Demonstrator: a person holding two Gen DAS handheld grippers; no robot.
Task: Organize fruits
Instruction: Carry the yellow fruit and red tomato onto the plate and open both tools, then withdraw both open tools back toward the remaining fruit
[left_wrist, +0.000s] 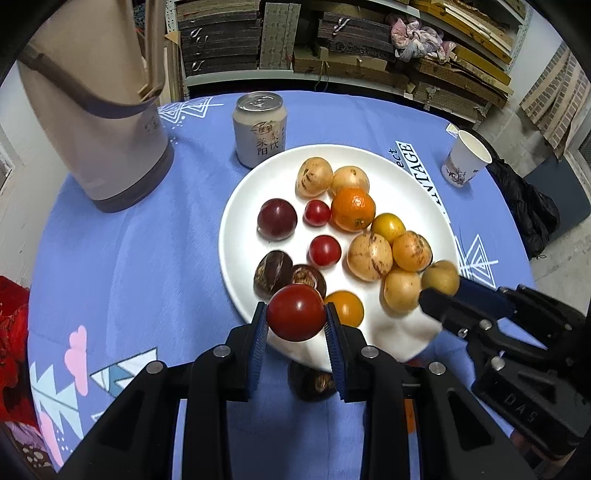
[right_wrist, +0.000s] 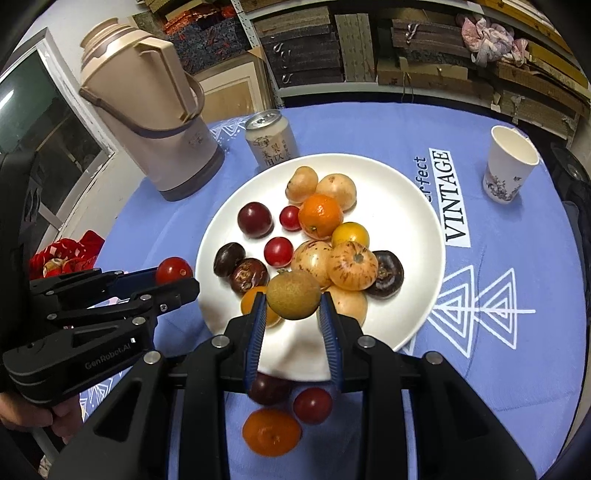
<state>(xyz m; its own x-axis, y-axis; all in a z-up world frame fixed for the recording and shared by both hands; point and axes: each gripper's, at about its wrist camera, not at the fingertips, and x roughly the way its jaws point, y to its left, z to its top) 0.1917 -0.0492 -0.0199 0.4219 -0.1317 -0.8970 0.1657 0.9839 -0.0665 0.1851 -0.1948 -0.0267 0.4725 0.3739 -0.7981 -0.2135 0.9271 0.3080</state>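
While a tall beige plastic thermos flask (right_wrist: 155, 122) stands at the far left of the blue patterned tablecloth (left_wrist: 122, 258), the left gripper (left_wrist: 296, 317) is clamped on a round red cherry tomato (left_wrist: 296, 312), held above the near rim of the wide white ceramic plate (left_wrist: 406, 177). A silver drink can (left_wrist: 259, 129) stands just behind that plate, which carries mixed red, dark, orange and tan fruits. Further right, the right gripper (right_wrist: 292, 303) pinches a small round brownish-green fruit (right_wrist: 293, 294) over the plate's near part. A white paper cup (right_wrist: 508, 164) stands at the far right.
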